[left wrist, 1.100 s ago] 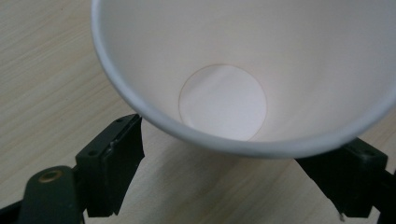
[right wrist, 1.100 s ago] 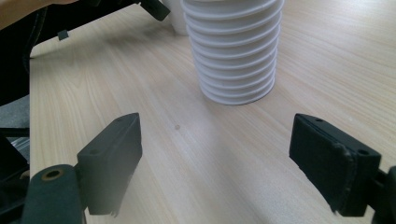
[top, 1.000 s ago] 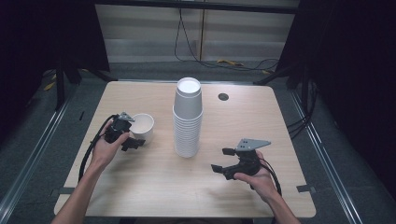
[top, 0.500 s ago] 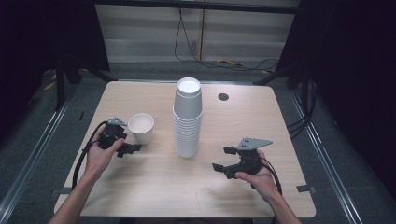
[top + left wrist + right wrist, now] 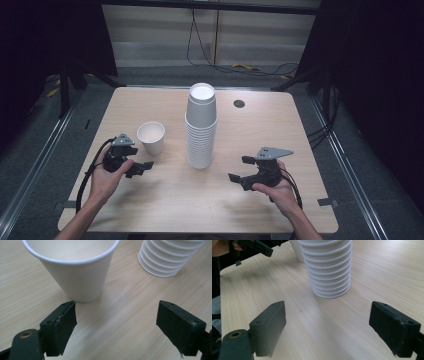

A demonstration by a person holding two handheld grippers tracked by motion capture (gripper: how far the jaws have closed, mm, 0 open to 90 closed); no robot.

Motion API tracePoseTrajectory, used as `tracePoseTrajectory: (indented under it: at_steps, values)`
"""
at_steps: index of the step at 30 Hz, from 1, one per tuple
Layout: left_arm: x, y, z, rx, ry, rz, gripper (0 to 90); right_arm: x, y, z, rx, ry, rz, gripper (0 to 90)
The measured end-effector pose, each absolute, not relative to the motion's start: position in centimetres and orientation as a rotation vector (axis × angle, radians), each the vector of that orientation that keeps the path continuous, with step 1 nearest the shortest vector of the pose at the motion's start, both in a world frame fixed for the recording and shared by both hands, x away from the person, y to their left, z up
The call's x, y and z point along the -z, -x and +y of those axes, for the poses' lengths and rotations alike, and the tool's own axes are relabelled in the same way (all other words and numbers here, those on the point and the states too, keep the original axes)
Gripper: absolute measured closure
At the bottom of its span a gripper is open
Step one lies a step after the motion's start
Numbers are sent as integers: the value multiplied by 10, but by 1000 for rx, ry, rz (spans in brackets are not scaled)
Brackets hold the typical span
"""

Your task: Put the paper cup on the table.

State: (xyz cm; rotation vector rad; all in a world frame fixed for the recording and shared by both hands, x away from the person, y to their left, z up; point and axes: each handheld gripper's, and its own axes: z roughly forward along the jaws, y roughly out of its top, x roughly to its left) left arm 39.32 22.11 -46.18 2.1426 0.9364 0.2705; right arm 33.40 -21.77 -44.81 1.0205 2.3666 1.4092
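A single white paper cup [image 5: 151, 137] stands upright on the wooden table [image 5: 165, 210], left of a tall stack of white cups [image 5: 201, 127]. My left gripper [image 5: 140, 159] rests just in front of and left of the single cup, clear of it. In the left gripper view the jaws of that gripper [image 5: 116, 325] stand wide apart over bare wood, with the cup [image 5: 72, 270] beyond the left jaw and the stack [image 5: 170, 257] at upper right. My right gripper [image 5: 240, 169] lies open to the right of the stack, its jaws [image 5: 328, 327] wide and the stack [image 5: 328, 267] ahead.
A small dark round hole [image 5: 239, 103] sits in the tabletop behind and right of the stack. The left gripper [image 5: 257, 246] appears at the top left of the right gripper view. Dark floor, rails and cables surround the table.
My left gripper has drawn back toward the near edge, away from the single cup, which stays upright where it was. The right hand has kept still.
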Motion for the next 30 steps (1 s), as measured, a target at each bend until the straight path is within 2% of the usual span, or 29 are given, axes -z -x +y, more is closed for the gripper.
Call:
tracePoseTrajectory:
  at_steps: [9, 12, 15, 20, 23, 30]
  values:
    - [469, -375, 209, -271, -2112, 853, 161, 450, -332, -219, -1385, -1039, 2360, 149]
    - [469, -368, 205, -190, -2035, 863, 161, 450, -330, -221, -1385, -1049, 2349, 149]
    - [468, -360, 197, -226, -2045, 823, 161, 451, -325, -223, -1387, -1053, 2343, 149]
    - [471, -348, 188, -216, -2019, 790, 161, 453, -320, -223, -1392, -1062, 2337, 153]
    - [473, -344, 186, -200, -1987, 783, 161, 454, -316, -222, -1394, -1042, 2339, 184]
    - [483, -336, 178, -202, -1960, 769, 161, 461, -313, -221, -1400, -1071, 2303, 180]
